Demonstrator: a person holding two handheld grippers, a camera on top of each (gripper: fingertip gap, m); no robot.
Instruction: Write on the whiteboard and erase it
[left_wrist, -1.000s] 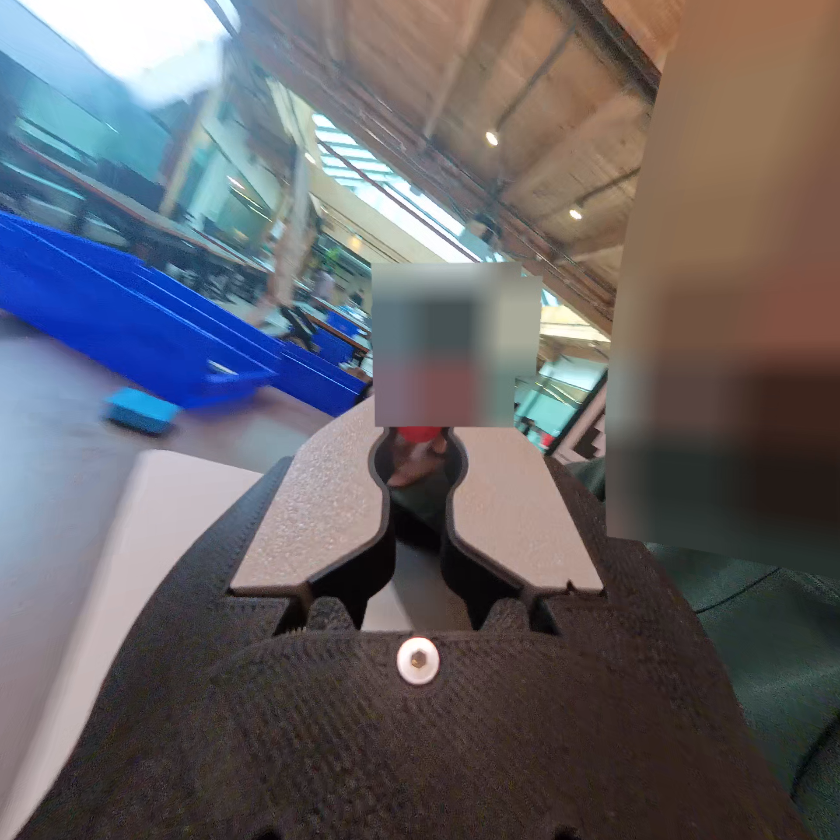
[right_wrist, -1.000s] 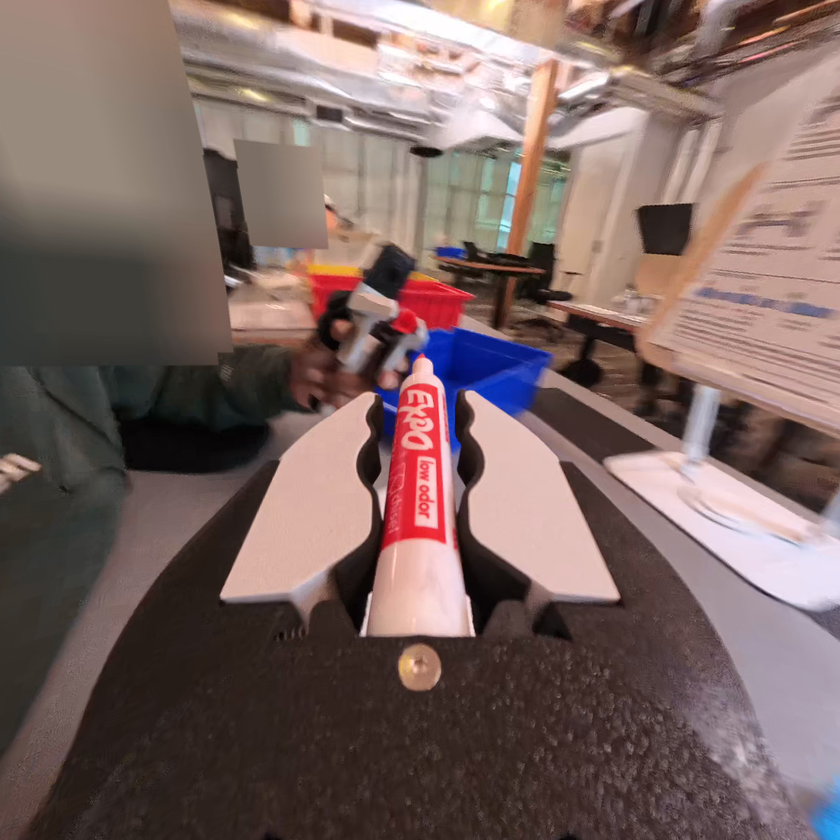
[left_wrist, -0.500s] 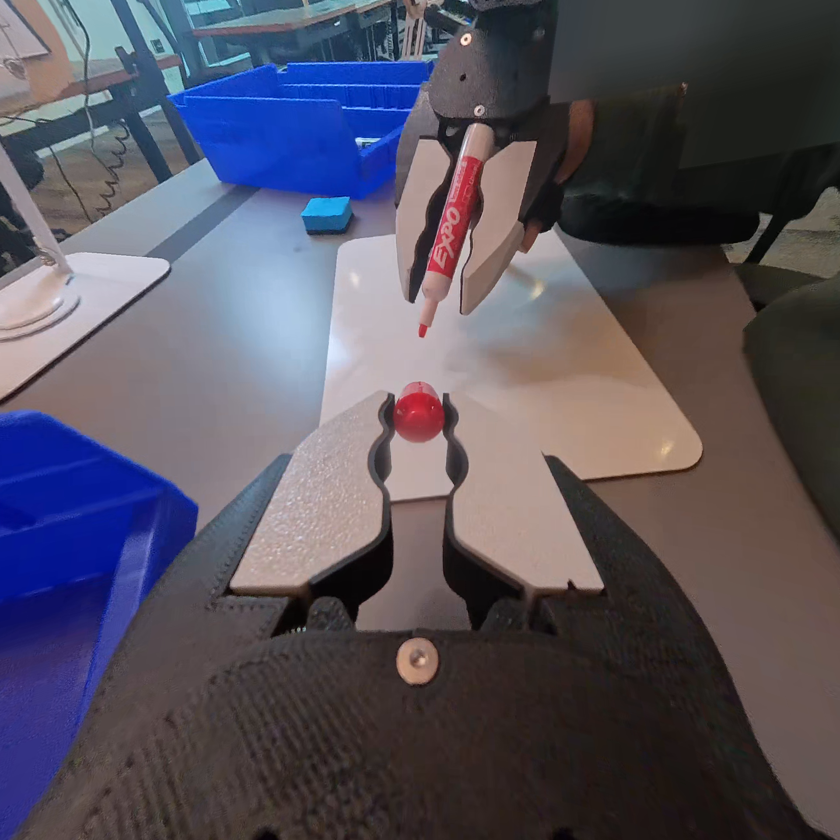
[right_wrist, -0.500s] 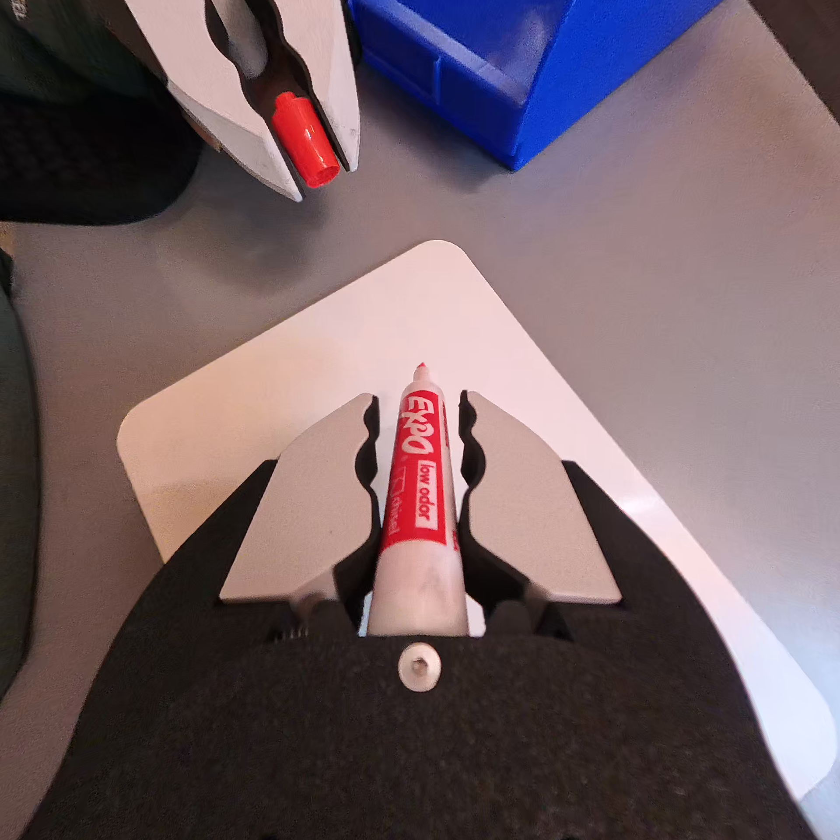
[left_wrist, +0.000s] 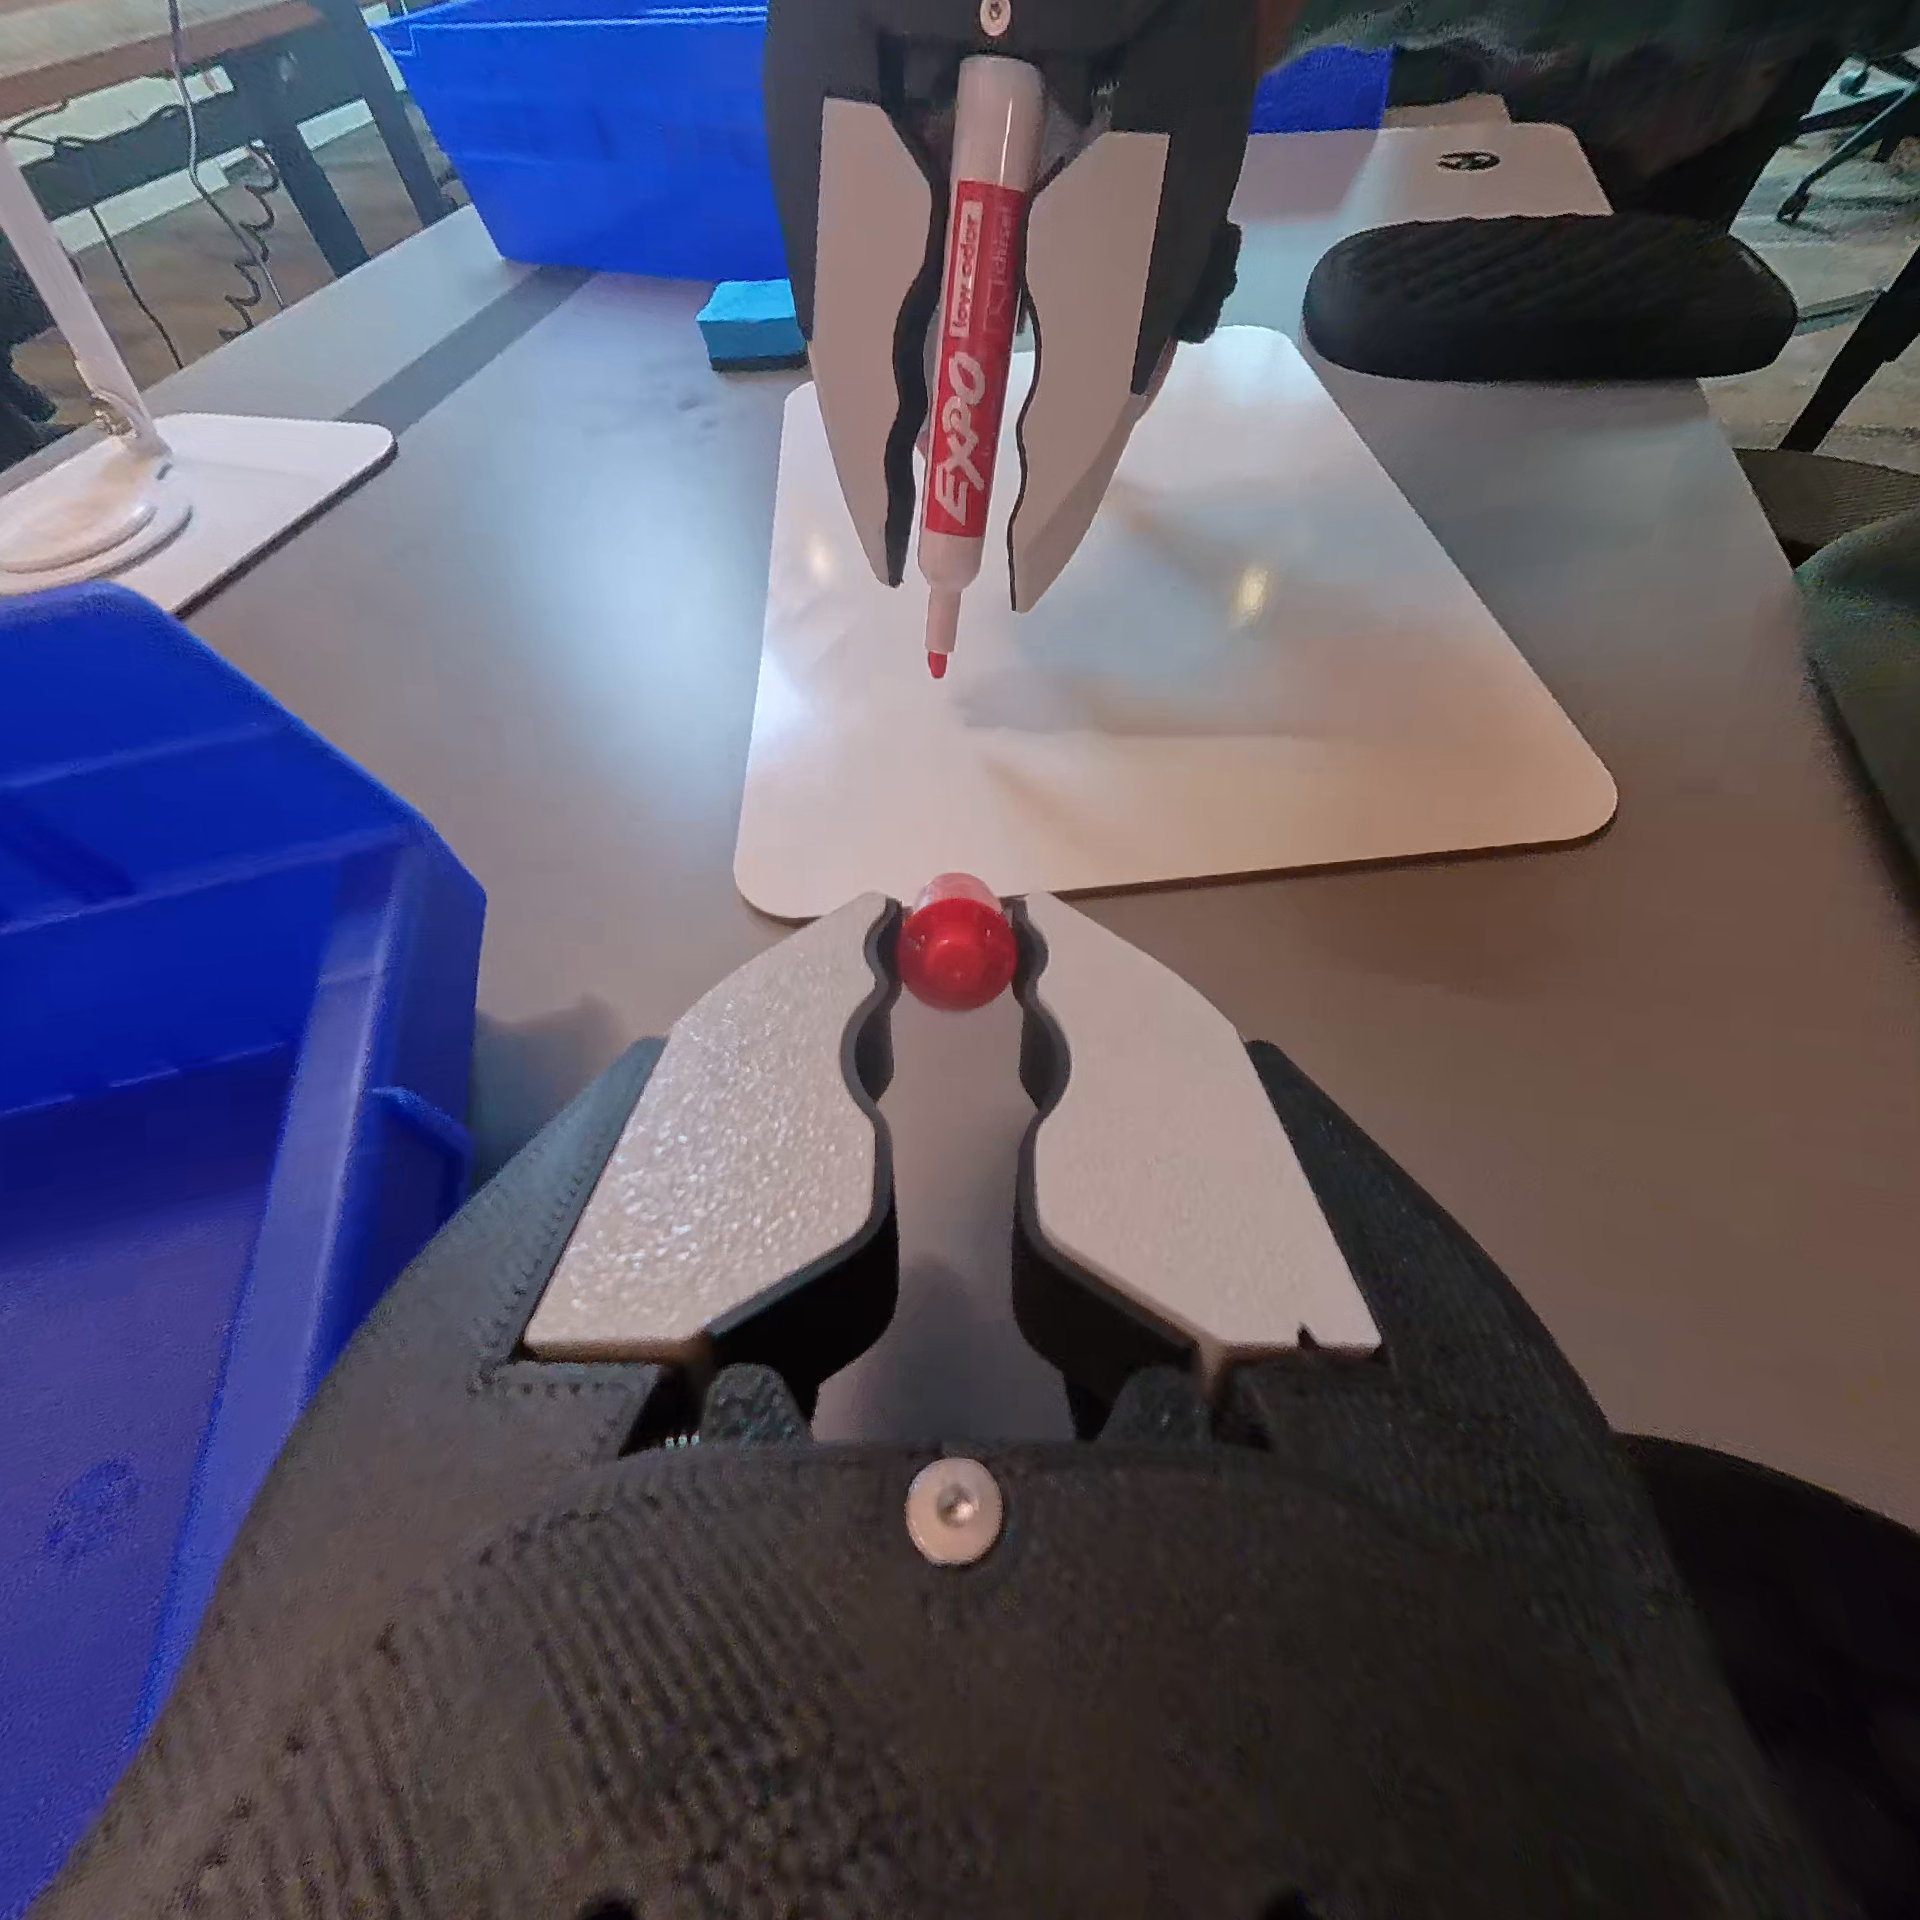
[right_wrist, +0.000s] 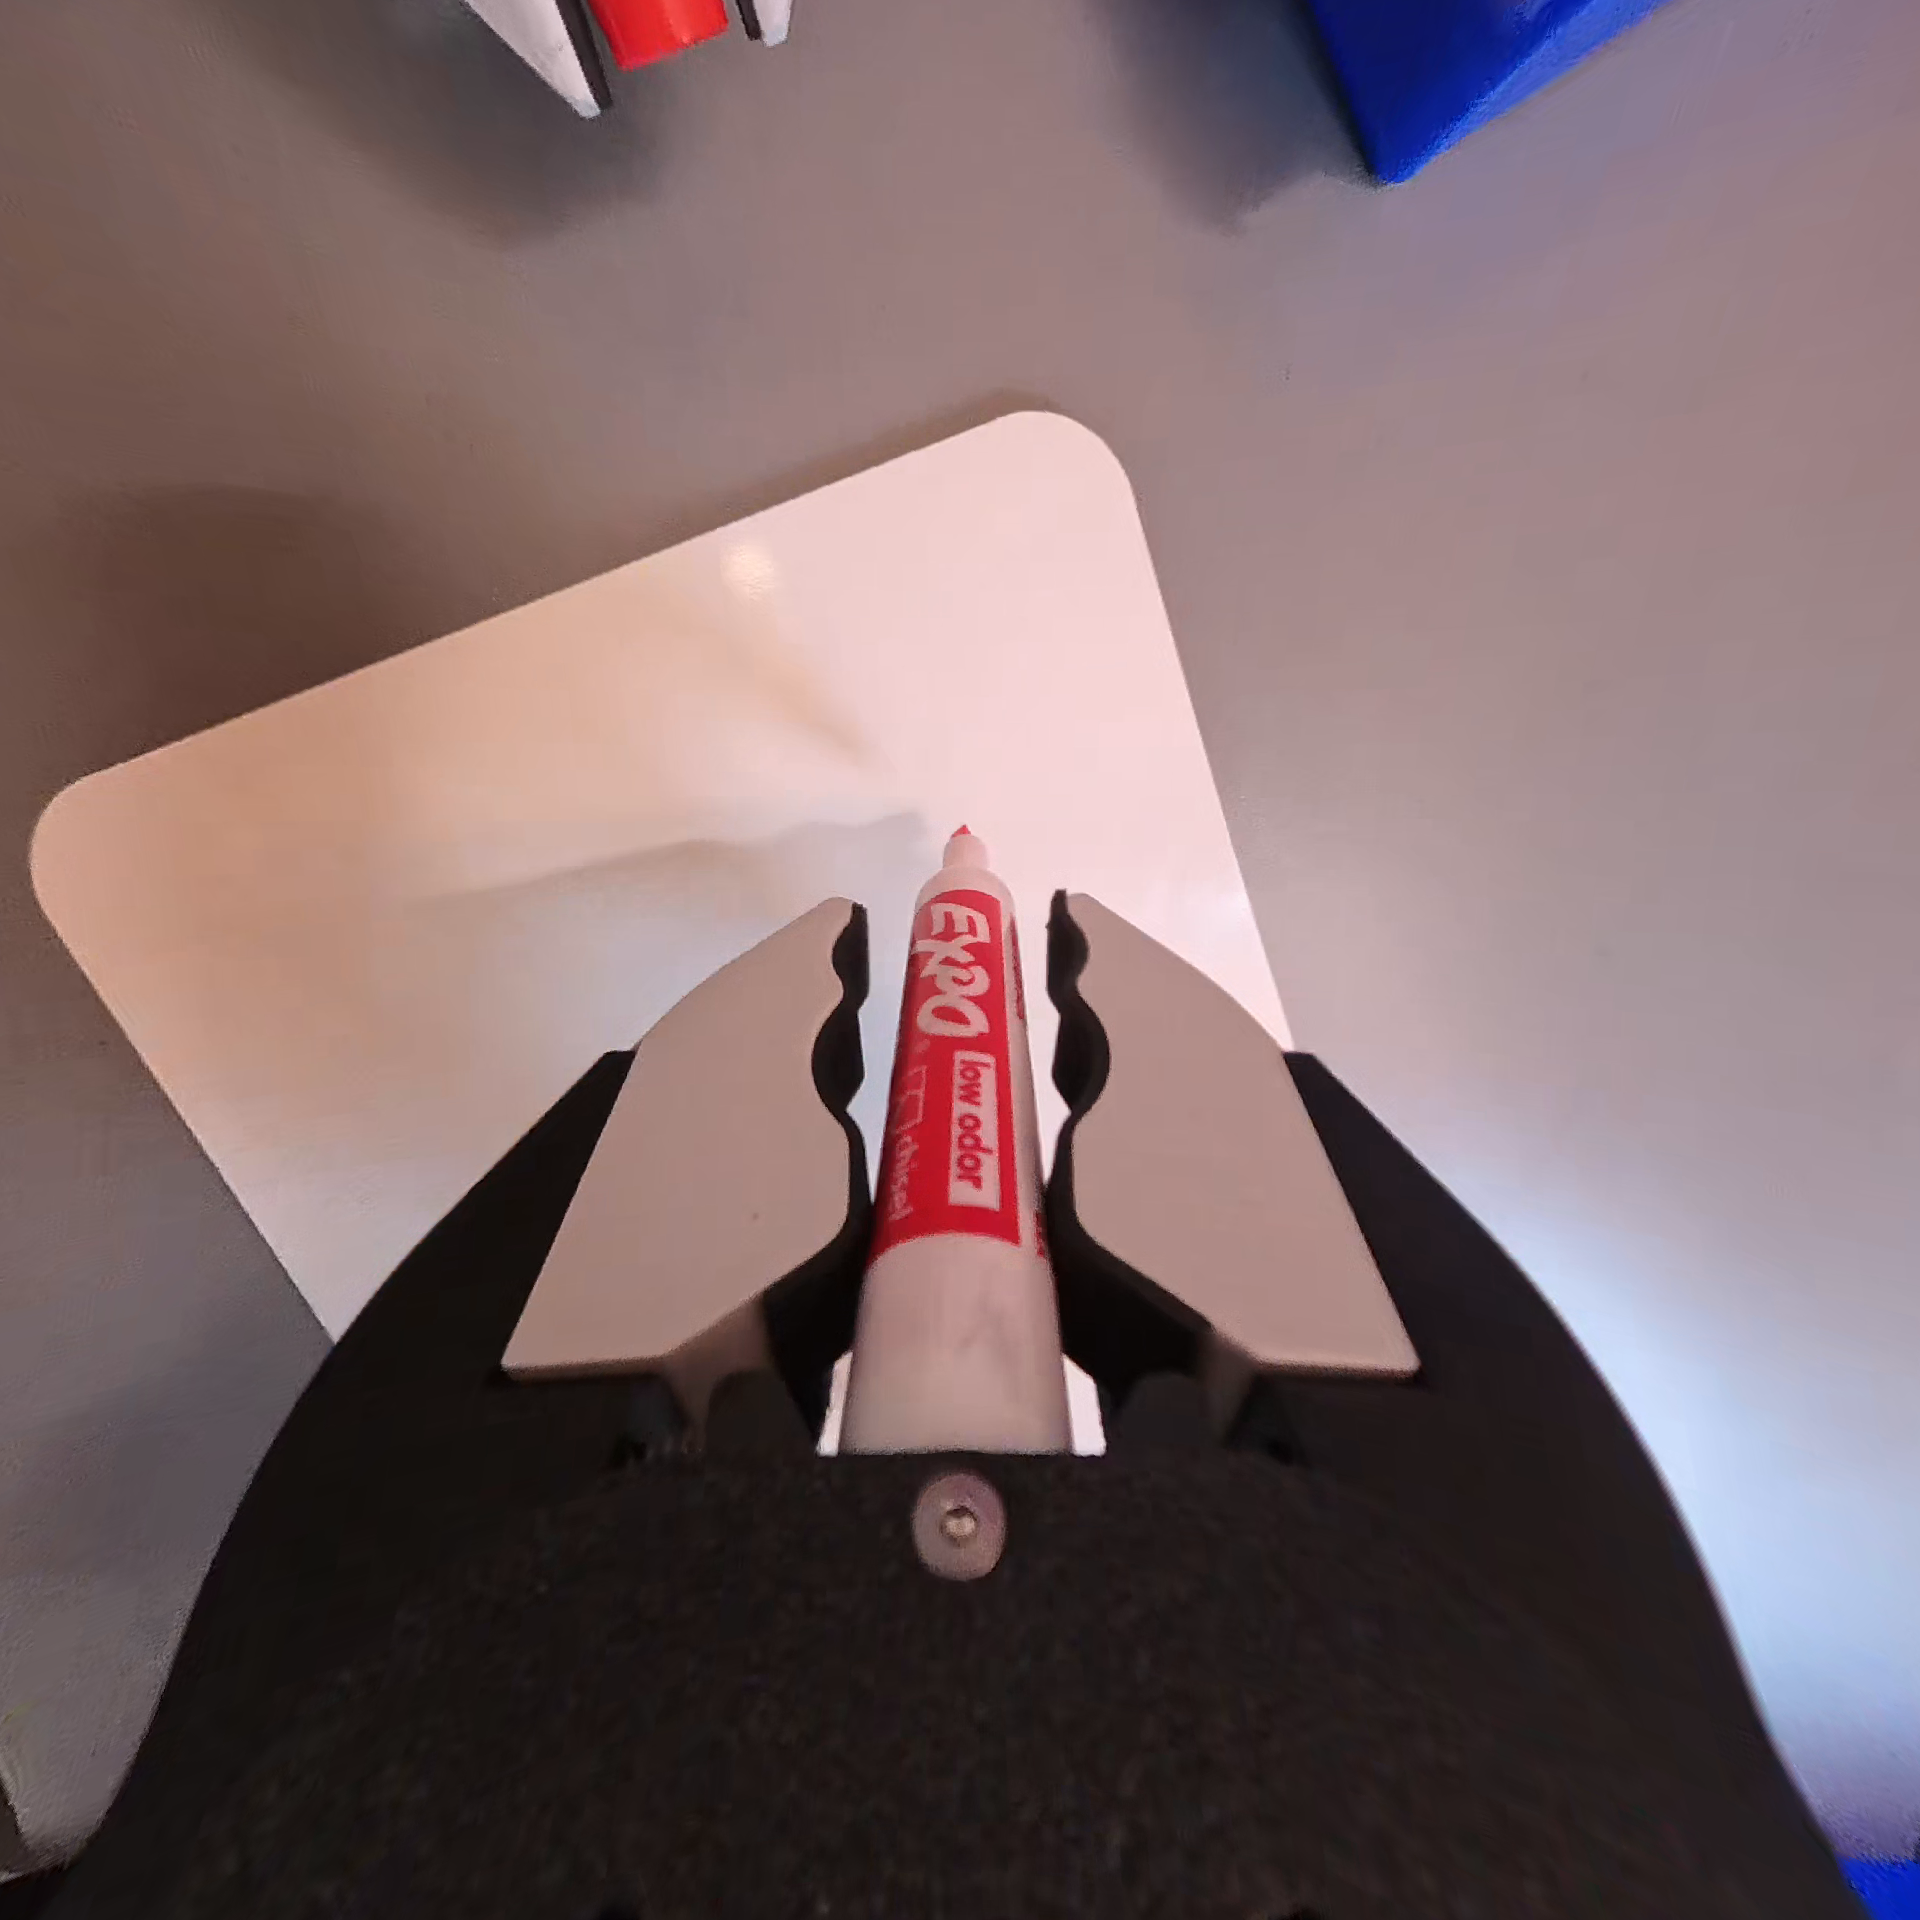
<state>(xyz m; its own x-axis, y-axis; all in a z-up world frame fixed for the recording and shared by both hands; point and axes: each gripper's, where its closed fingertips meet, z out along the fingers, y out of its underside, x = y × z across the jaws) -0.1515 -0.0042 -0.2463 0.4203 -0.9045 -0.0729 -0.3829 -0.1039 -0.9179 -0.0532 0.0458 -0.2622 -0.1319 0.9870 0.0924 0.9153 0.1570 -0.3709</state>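
Left claw (left_wrist: 956, 961) – pale grey textured fingers (left_wrist: 743, 1143), wavy inner edges, black ribbed printed body, silver screw (left_wrist: 954, 1509)

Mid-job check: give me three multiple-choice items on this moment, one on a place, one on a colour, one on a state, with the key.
1. Where is the blue foam eraser block?
A. on the white whiteboard sheet
B. on the grey table beyond the whiteboard
C. inside a bin

2. What colour is the cap in the left gripper?
A. red
B. black
C. green

3. The white-barrelled marker in the right gripper is:
A. capped
B. lying flat
C. uncapped, tip over the whiteboard

Key: B, it lies on bare table past the board's far edge; A, a red cap sits between the fingertips; C, the bare red tip shows above the white sheet.
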